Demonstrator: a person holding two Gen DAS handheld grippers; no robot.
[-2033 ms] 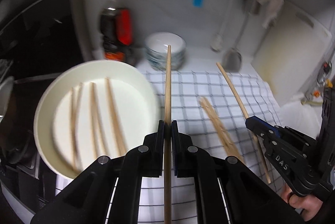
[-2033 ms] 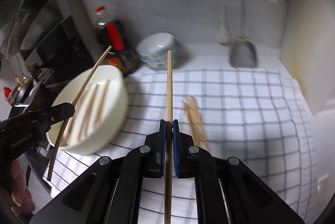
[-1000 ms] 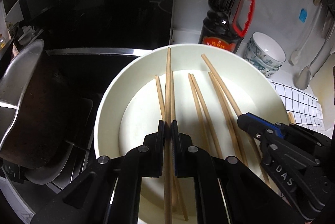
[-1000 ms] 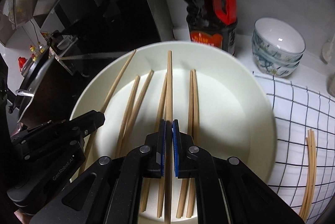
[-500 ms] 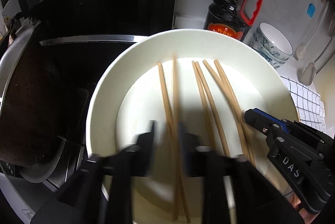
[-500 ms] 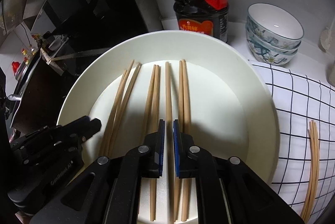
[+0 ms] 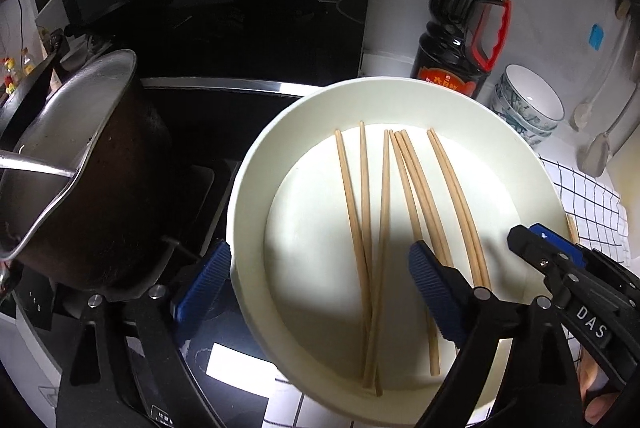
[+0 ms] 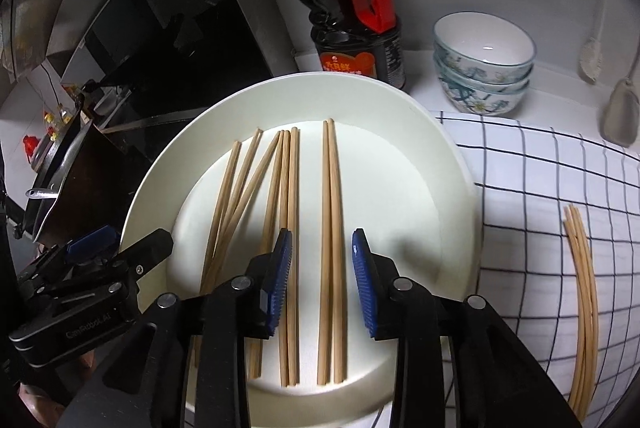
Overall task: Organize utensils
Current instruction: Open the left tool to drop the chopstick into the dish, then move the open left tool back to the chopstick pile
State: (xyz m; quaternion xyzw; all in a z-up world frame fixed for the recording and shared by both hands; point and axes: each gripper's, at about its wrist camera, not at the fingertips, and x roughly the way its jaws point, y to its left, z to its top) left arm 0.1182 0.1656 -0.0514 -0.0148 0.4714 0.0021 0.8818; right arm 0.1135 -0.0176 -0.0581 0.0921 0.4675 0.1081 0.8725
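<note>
Several wooden chopsticks (image 7: 384, 208) (image 8: 288, 188) lie side by side in a white plate (image 7: 248, 188) (image 8: 460, 168). My left gripper (image 7: 316, 276) hovers over the plate's left side. Its jaws are wide apart and still opening, with nothing pressed between them. My right gripper (image 8: 322, 260) is over the plate's middle, its jaws opening. A pair of chopsticks (image 8: 332, 228) lies flat on the plate below the gap, untouched by the pads. A few more chopsticks (image 8: 584, 268) rest on the checked cloth (image 8: 560, 168) to the right.
A dark soy sauce bottle (image 7: 460, 28) (image 8: 352, 8) and stacked patterned bowls (image 7: 528, 104) (image 8: 484, 60) stand behind the plate. A metal pot (image 7: 80, 168) sits on the black cooktop at left. A ladle and a spatula (image 7: 596, 156) hang at the right wall.
Each gripper carried one chopstick from the cloth to above the plate, then opened. Both sticks now lie in the plate with the others.
</note>
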